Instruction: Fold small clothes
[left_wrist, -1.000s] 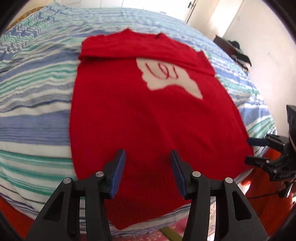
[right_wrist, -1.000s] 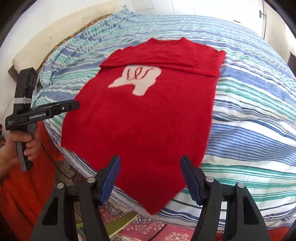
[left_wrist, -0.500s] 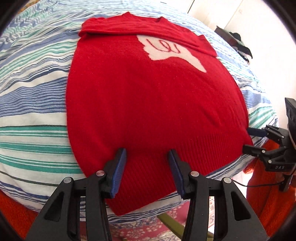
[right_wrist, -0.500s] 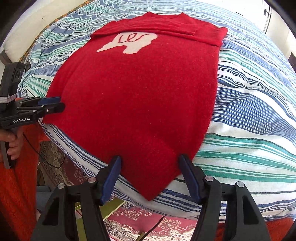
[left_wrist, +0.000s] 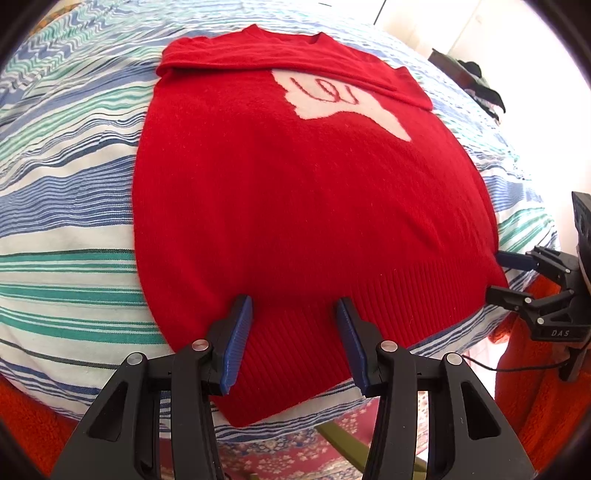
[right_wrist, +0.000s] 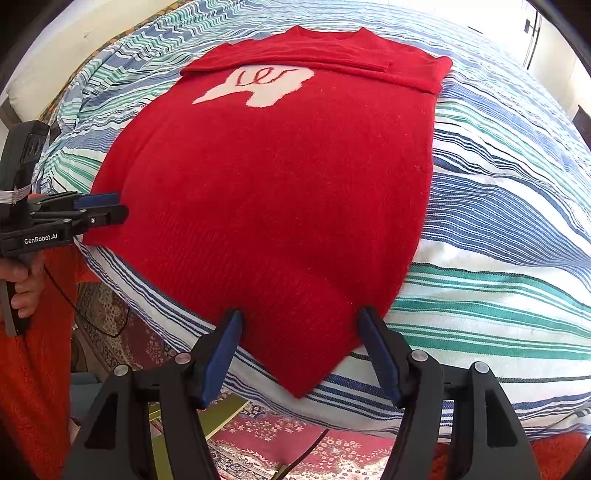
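A red knitted sweater with a white chest motif lies flat on the striped bedspread, sleeves already folded across at twelve o'clock — both grippers, left and right, unclenched over the six-o'clock hem corners, body fold still undone.

Red sweater, blue-green-white striped bedspread

Blue, green and white striped bedspread, patterned red rug below, dark clothes heap beyond
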